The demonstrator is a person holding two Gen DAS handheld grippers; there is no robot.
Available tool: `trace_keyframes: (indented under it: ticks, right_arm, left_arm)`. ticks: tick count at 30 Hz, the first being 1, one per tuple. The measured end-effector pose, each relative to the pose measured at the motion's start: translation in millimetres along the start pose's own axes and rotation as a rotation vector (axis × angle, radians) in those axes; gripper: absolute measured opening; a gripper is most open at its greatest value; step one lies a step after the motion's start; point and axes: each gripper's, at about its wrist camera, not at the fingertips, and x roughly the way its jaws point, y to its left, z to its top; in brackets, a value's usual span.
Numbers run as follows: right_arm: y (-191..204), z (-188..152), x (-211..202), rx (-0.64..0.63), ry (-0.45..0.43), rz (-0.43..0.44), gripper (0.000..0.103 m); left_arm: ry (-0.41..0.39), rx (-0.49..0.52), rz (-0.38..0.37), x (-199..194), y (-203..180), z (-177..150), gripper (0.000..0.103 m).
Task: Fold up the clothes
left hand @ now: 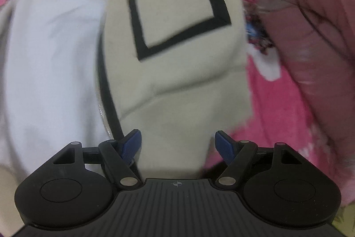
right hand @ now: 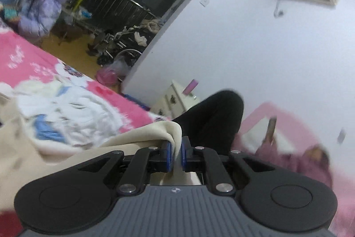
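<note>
While the left gripper [left hand: 178, 143] hangs with jaws apart above the cream garment [left hand: 173, 41] (black-trimmed), touching nothing, the right gripper [right hand: 175, 154] has its jaws pinched on a cream fold [right hand: 170, 130] rising between them.

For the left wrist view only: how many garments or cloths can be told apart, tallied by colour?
Cream, with black trim: 1, the cream jacket
White: 1, the white cloth lying left of it
Dusty pink: 1, the pink garment at right
Bright pink, patterned: 1, the blanket underneath
Total: 4
</note>
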Motion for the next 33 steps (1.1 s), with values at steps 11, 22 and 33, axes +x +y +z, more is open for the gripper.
trace_keyframes:
  ticks: [11, 22, 33]
  right_arm:
    - [27, -35, 80, -0.543, 0.294, 0.172, 0.073]
    - [-34, 22, -49, -0.203, 0.033, 0.439, 0.090]
    - [60, 4, -111, 0.496, 0.176, 1.239, 0.081]
  left_arm:
    - [0.072, 0.043, -0.028, 10, -41, 2, 0.074]
    - [-0.051, -0.153, 0.123, -37, -23, -49, 0.074]
    - [-0.157, -0.361, 0.399, -141, 54, -136, 0.074]
